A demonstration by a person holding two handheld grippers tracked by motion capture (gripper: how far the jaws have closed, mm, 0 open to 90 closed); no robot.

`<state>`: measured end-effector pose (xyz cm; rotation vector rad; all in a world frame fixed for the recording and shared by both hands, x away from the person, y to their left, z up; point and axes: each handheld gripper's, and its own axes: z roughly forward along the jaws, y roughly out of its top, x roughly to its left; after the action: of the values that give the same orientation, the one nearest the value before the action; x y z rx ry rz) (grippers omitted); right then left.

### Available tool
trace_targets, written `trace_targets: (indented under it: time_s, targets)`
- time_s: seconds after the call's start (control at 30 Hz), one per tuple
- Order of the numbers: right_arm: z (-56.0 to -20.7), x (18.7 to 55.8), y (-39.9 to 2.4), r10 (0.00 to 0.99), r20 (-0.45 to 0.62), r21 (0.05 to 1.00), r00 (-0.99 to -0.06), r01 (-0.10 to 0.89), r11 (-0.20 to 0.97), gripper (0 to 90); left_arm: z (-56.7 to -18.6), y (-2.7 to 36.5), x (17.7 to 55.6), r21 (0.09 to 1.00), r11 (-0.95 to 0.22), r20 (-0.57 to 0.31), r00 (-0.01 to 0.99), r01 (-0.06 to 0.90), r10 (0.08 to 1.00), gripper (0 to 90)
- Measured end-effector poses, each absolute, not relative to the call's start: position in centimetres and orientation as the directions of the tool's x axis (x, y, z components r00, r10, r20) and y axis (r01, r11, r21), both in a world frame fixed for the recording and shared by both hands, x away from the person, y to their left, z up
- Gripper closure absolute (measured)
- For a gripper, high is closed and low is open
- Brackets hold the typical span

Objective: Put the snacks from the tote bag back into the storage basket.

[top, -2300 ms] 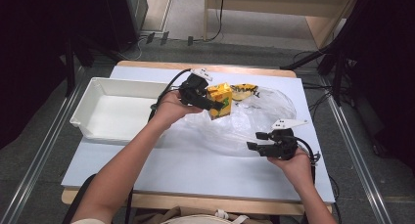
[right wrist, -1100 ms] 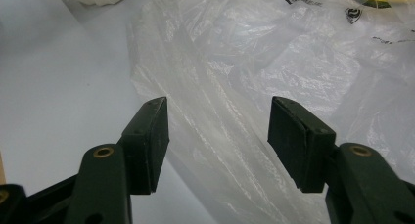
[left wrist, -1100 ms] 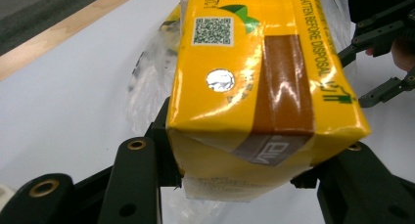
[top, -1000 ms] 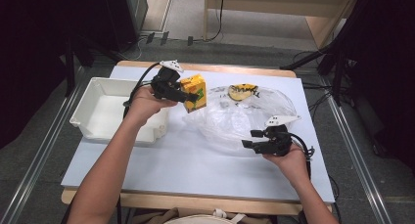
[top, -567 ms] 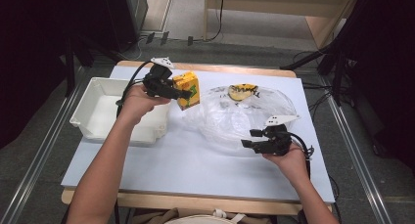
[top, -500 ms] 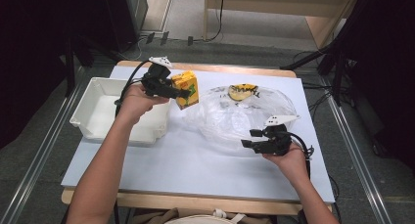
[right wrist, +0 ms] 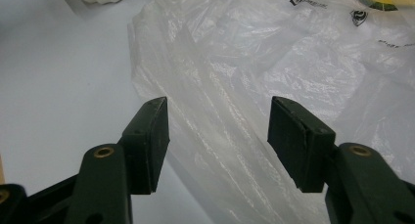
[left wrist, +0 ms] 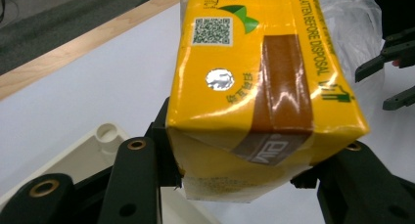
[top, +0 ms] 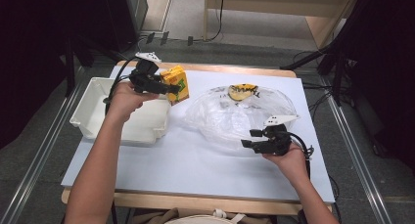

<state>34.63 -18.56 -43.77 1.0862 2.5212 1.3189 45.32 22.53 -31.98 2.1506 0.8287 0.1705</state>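
The left tongs [top: 169, 88] clamp a yellow carton [top: 175, 84] between both jaws and hold it in the air, off the surface [top: 195, 160]. In the left gripper view the carton [left wrist: 259, 87] sits squarely between the jaws, its short end towards the camera, with a foil straw hole and a strip of brown tape on the upward face. From above, the carton hangs over the far right corner of the white tray [top: 93, 121], which lies along the left edge of the surface. The tray corner [left wrist: 105, 136] shows just below and behind the carton in the left gripper view.

The right tongs [top: 249, 138] stand open with nothing gripped, near the front edge of a crumpled clear bag [top: 235, 116] that is spread over the middle and right of the surface. In the right gripper view the jaws are well apart and the bag [right wrist: 235, 87] lies between and beyond them; whether the tips touch the film is hard to tell. A second yellow item [top: 243, 90], possibly another pack, lies at the far edge of the bag, towards the far edge of the surface.
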Motion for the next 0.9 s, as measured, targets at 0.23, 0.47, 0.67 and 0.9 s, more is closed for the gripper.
trace_targets:
  time_s: [0.23,0.47,0.67,0.9]
  targets:
    - [-43.8,34.6,-18.5,0.631,0.229,0.748,-0.741,0.549,0.373,42.1,-32.0,23.6,45.5,0.729,-0.449,-0.142,0.757,0.516,0.638,52.0]
    - [-43.8,34.6,-18.5,0.63,0.229,0.748,-0.742,0.548,0.375,42.2,-32.2,24.9,45.6,0.725,-0.439,-0.135,0.735,0.531,0.664,52.0]
    - [-43.8,34.7,-18.5,0.631,0.231,0.744,-0.74,0.552,0.376,42.2,-32.2,26.0,45.7,0.724,-0.428,-0.123,0.711,0.541,0.692,52.0]
    - [-43.8,34.7,-18.5,0.632,0.229,0.746,-0.74,0.55,0.375,42.1,-32.9,27.2,45.9,0.712,-0.42,-0.122,0.688,0.563,0.716,52.0]
